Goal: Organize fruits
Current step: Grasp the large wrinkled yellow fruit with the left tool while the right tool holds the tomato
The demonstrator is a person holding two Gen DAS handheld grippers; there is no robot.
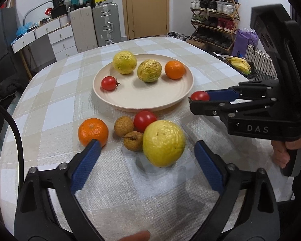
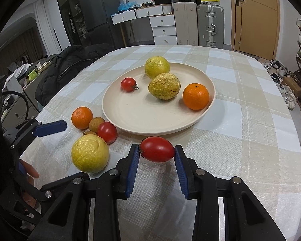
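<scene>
I had a small red tomato pinched between the two blue pads of my right gripper, held just off the table in front of the near rim of the cream plate. My left gripper was wide open around the big yellow wrinkly fruit, which sat on the checked tablecloth in front of the plate; the pads were not touching it. The plate already held a little tomato, two yellow fruits and an orange. In front of the plate, beside the big yellow fruit, lay another orange, another red tomato and two small brown fruits. I thought the best way with the tomato was to lift it over the rim, bring it low over the bare front part of the plate, and let go softly so it would not roll. That bare part had lots of room. For the yellow fruit I judged I should close slowly on its widest part, because the left pad was right by the orange and could bump it. The right gripper was close to the plate's right rim, so I needed to keep the two tools apart. The table edge was well away from the plate.
</scene>
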